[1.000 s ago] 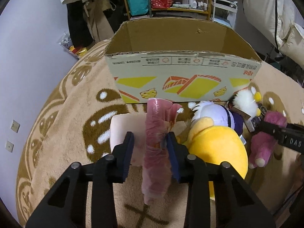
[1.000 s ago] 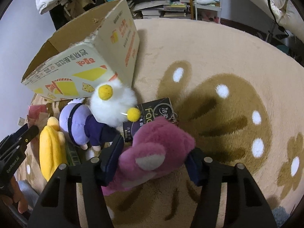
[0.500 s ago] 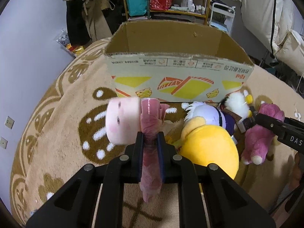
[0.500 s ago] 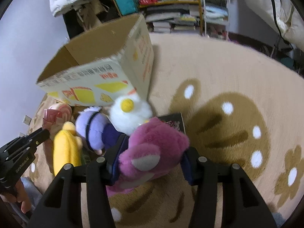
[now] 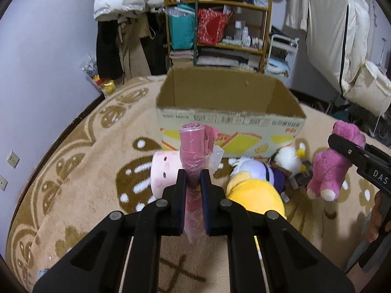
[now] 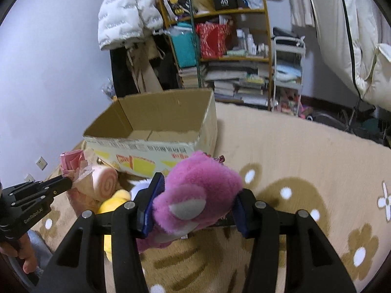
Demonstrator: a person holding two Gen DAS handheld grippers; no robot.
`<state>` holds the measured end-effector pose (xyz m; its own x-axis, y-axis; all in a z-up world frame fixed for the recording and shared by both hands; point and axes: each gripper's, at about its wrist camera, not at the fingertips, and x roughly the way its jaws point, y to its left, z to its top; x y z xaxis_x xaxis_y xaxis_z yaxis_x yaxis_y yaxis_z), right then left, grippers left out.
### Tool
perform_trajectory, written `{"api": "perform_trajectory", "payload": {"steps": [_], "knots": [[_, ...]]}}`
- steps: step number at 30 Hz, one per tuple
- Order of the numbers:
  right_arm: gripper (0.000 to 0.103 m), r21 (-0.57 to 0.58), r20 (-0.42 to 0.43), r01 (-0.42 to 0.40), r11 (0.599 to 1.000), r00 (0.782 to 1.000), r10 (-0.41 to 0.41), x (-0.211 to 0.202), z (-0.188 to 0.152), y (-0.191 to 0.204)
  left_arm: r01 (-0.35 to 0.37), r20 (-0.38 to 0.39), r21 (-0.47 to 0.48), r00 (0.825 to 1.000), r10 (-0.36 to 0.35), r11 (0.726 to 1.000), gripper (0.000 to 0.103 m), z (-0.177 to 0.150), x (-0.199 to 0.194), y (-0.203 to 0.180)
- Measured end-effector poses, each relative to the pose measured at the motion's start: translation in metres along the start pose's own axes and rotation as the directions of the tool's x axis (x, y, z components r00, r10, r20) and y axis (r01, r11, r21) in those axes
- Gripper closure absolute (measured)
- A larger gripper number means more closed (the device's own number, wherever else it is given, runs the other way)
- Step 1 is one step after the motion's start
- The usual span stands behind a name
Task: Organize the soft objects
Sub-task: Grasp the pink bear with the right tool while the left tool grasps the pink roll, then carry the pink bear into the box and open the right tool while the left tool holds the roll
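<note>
Left gripper (image 5: 193, 183) clamped narrow on a pink plastic-wrapped roll (image 5: 194, 151), held upright between the pads, lifted off the rug (image 5: 80, 183). Just left of and beyond those fingers, a pale pink plush (image 5: 162, 171) lay on the rug; to their right, a yellow plush (image 5: 254, 195) and a white-and-purple plush (image 5: 259, 171). Straight ahead, past the roll, stood an open cardboard box (image 5: 229, 122), upright. Right gripper (image 6: 193, 207) closed around a magenta plush bear (image 6: 195, 195), squeezed between the blue pads and raised clear of the rug; box ahead and slightly left of it. Beyond the box, a cluttered shelf (image 6: 224, 36).
</note>
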<state>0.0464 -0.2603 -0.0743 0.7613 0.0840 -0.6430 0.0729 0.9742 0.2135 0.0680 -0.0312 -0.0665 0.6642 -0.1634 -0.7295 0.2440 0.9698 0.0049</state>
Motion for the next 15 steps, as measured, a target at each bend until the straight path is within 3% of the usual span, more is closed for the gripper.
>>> {"api": "perform_trajectory", "payload": {"steps": [15], "knots": [[0.049, -0.041, 0.173, -0.008, 0.999, 0.985, 0.015, -0.03, 0.023, 0.009, 0.004, 0.182, -0.053, 0.983, 0.006, 0.999, 0.093, 0.018, -0.052, 0.014]]}}
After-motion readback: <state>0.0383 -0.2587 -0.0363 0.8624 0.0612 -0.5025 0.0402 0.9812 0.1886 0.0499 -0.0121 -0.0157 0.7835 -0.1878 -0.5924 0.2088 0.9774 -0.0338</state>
